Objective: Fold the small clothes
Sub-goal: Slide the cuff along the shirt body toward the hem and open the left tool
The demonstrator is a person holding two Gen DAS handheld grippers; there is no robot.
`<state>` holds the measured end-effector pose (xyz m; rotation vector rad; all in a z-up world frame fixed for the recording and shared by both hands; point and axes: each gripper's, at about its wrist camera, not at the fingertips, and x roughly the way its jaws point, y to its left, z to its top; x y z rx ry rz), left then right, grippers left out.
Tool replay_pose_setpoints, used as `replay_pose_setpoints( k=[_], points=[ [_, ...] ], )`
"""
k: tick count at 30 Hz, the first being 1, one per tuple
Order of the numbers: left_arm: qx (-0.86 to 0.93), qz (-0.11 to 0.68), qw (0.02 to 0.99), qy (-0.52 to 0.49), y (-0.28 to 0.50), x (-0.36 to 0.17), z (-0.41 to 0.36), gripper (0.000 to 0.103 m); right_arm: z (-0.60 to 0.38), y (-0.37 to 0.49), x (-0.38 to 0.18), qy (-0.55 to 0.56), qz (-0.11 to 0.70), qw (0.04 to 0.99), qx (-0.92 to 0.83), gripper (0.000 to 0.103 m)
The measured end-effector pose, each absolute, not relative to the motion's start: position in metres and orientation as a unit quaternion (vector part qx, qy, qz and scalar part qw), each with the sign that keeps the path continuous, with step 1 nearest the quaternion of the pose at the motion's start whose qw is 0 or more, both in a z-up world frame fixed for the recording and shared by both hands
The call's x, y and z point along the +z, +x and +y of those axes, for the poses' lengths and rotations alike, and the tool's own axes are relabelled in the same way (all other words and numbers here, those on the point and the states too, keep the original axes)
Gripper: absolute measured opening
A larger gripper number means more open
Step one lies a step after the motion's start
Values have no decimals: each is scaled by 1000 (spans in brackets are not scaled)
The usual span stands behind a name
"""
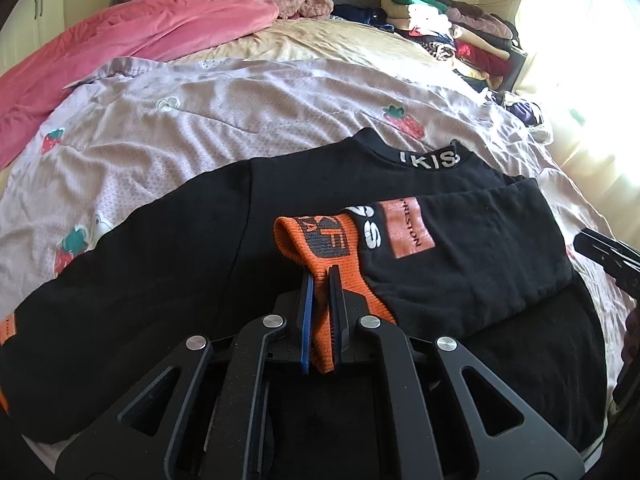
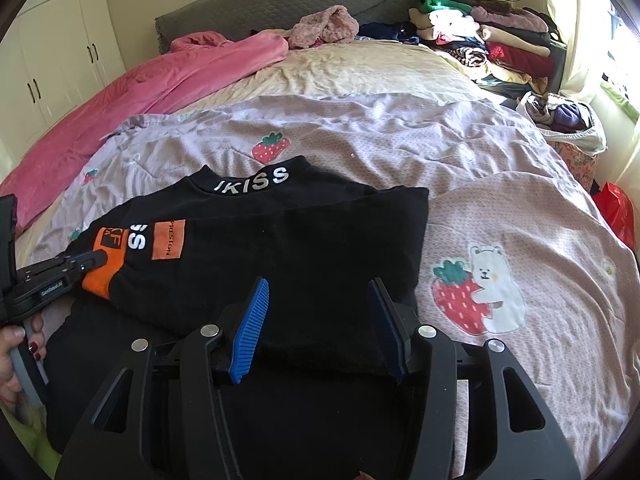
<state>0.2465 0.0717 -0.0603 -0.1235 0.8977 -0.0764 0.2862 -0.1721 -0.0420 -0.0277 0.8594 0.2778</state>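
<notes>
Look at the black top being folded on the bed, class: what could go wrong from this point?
1. The left gripper pinches only the orange cuff, so the ribbed edge may slip free or stretch as the sleeve moves.
2. The right gripper hangs open over the black top; nothing pins it, so the body could drag and undo the fold.
3. The bedcover is wrinkled, which may leave the fold uneven.

The left gripper (image 1: pixel 320 276) is clamped tight — pinching the orange cuff (image 1: pixel 320 248) — held by a hand (image 2: pixel 16 344) with painted nails. The right gripper (image 2: pixel 320 308) hovers, jaws half apart, gripping nothing.
</notes>
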Motion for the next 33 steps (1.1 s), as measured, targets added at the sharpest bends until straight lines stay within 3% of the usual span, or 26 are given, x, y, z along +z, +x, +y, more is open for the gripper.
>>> replay_pose_setpoints(
  k=[13, 23, 28, 33],
  points=[
    [-54, 420, 903, -66, 222, -32, 73, 4, -162, 293, -57, -21, 433, 890, 143, 54],
    [-51, 481, 874, -49, 238, -81, 56, 4, -158, 298, -73, -24, 457, 878, 141, 54],
    [-61, 479, 874, -59, 235, -82, 60, 4, -173, 310, -100, 7, 490, 863, 120, 54],
    [-64, 473, 877, -62, 229, -75, 63, 5, -173, 303, -91, 11, 481, 869, 117, 54]
  ],
)
